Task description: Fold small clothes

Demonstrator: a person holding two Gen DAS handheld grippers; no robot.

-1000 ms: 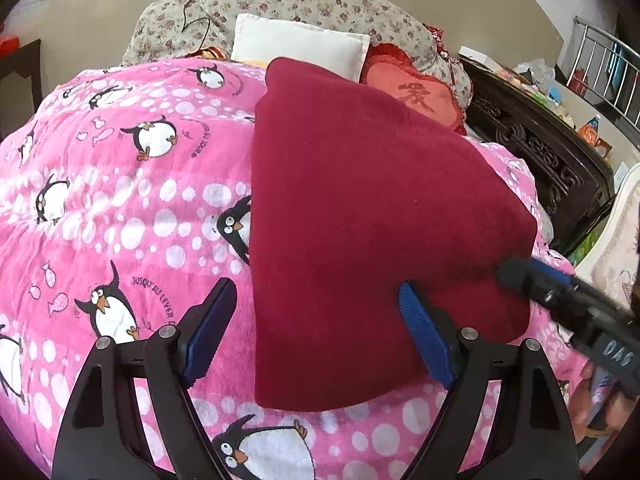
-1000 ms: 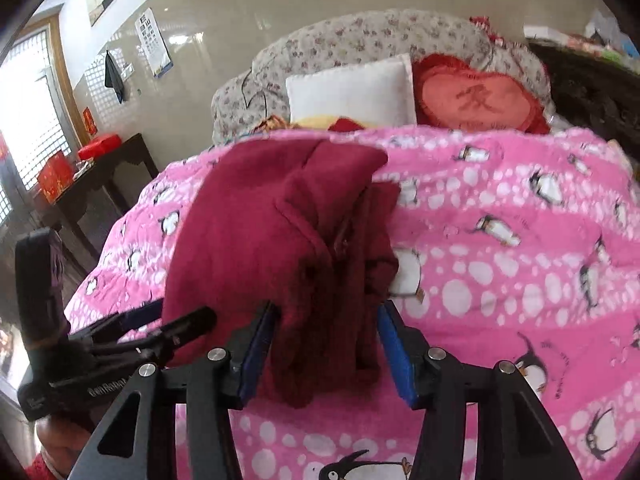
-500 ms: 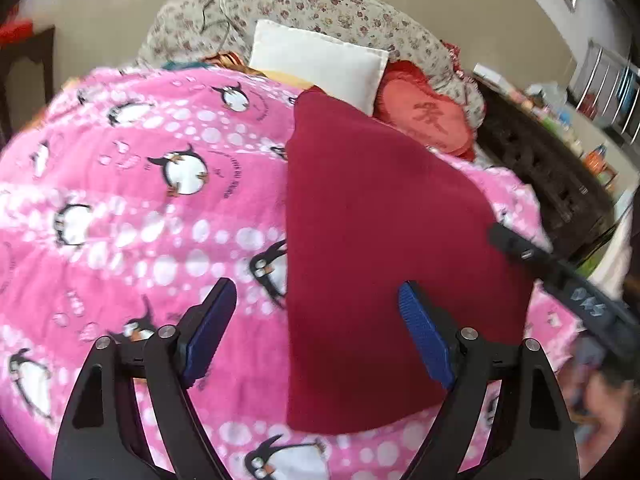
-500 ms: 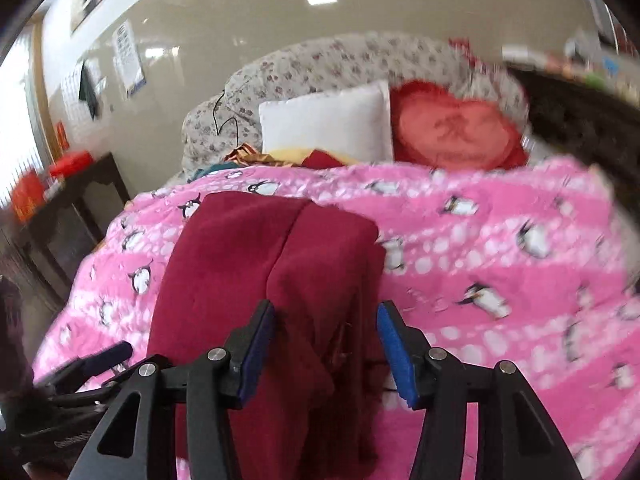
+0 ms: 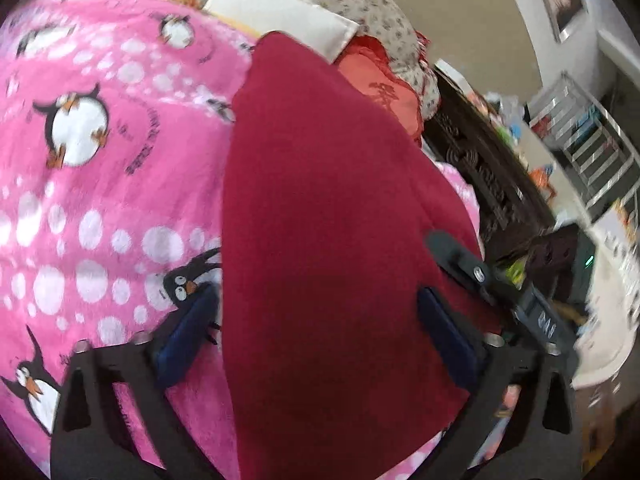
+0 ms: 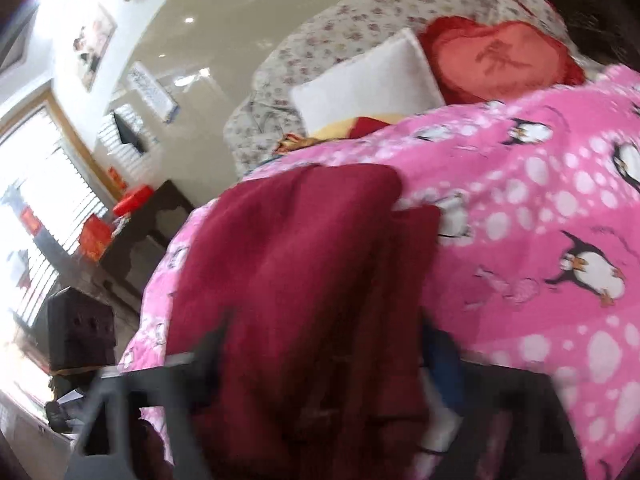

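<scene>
Burgundy fleece garment [image 5: 332, 240] lies spread on the pink penguin-print blanket [image 5: 100, 168], and everything else can be placed against it. In the left wrist view it runs as a long, smooth panel from the near edge of the blanket up toward a white pillow [image 5: 280, 12], which sits just beyond its far tip. A red heart-shaped cushion [image 5: 384, 92] lies beside that tip, to the right, and a floral-print cushion [image 5: 360, 8] rises behind both. Dark carved wooden furniture [image 5: 492, 184] stands off the garment's right side.

The left gripper [image 5: 320, 336] has its blue-padded fingers [image 5: 188, 332] spread wide apart, straddling the garment's near end: one pad sits over the blanket at the cloth's left edge, the other over the cloth near its right edge. Neither pad visibly pinches fabric. The right gripper [image 5: 472, 264] enters that view as a dark finger lying at the garment's right edge.

In the right wrist view, heavily blurred, the garment [image 6: 304, 280] shows bunched folds along its right side, heaped between the right gripper's [image 6: 324, 364] fingers. The fingers stand apart, but whether they grip the cloth I cannot tell through the blur.
</scene>
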